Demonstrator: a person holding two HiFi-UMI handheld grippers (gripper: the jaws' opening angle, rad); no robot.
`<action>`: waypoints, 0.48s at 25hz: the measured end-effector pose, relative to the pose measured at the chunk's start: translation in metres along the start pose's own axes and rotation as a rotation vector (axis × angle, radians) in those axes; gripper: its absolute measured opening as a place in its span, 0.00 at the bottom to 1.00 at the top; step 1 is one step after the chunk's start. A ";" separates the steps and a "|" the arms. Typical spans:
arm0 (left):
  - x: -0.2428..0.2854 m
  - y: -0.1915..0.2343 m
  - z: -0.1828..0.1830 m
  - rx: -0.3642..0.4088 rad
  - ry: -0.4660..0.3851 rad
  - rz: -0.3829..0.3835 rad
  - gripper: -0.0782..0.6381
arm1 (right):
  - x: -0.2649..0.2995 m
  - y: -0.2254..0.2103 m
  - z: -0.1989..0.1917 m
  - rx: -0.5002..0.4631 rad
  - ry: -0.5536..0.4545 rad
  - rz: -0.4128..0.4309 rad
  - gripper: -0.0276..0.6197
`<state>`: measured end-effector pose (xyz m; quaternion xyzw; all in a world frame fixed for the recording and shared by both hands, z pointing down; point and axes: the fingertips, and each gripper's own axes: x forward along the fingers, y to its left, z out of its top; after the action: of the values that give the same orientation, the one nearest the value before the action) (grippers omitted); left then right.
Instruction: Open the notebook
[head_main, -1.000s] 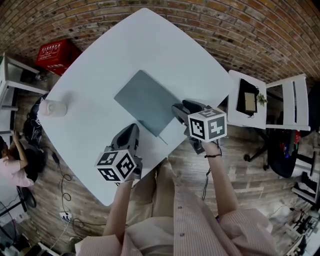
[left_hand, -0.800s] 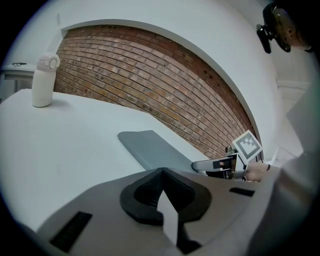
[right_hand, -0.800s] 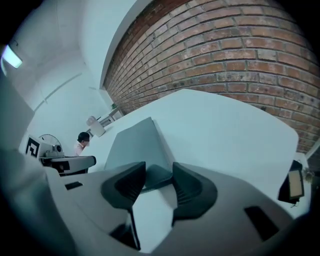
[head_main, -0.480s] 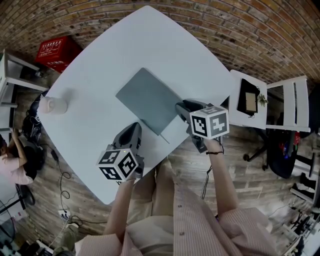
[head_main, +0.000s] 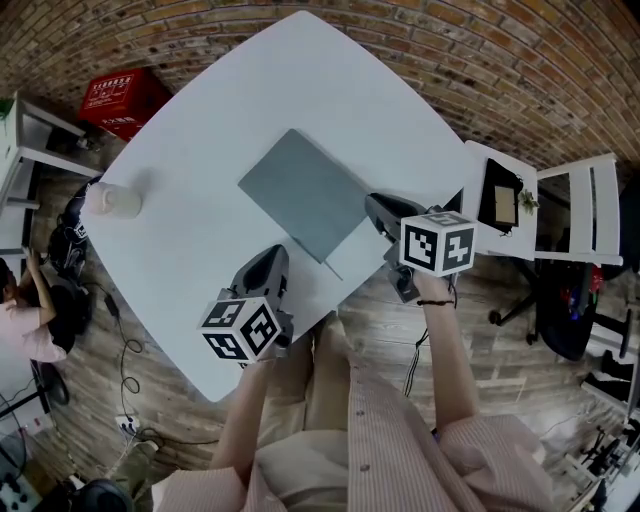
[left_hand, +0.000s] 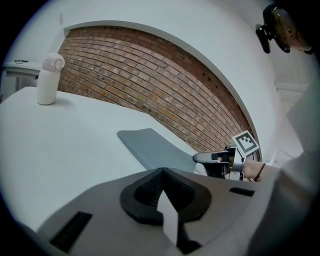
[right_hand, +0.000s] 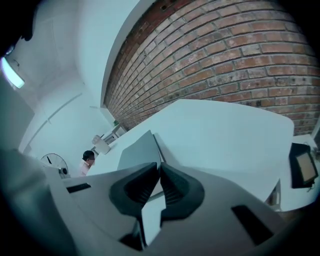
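The right gripper (right_hand: 160, 166) has just been closing its fingers. Now they pinch the near edge of the grey notebook (head_main: 305, 195), which lies on the white counter (head_main: 200, 160) ahead of them. The left gripper (left_hand: 161, 172) has its fingers clenched on nothing. The notebook is ahead of them, not touching.

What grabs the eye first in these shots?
A grey notebook lies in the middle of the white table. The right tongs are at its near right corner; their jaws have just been closing and now pinch its edge. The left tongs hang shut and empty over the table's near side, and a white bottle stands alone at the left corner.
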<state>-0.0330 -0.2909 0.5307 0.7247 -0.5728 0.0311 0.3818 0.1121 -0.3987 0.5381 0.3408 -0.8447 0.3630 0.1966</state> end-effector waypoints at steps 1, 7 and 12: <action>-0.002 0.000 0.000 -0.001 -0.004 0.003 0.10 | -0.002 0.001 0.001 0.008 -0.012 0.007 0.09; -0.019 -0.002 0.000 -0.008 -0.034 0.018 0.10 | -0.013 0.016 0.012 0.019 -0.077 0.046 0.08; -0.035 -0.004 -0.001 -0.011 -0.066 0.029 0.10 | -0.023 0.028 0.017 0.009 -0.122 0.071 0.07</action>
<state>-0.0410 -0.2616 0.5123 0.7150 -0.5957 0.0094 0.3660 0.1061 -0.3874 0.4996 0.3330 -0.8650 0.3522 0.1302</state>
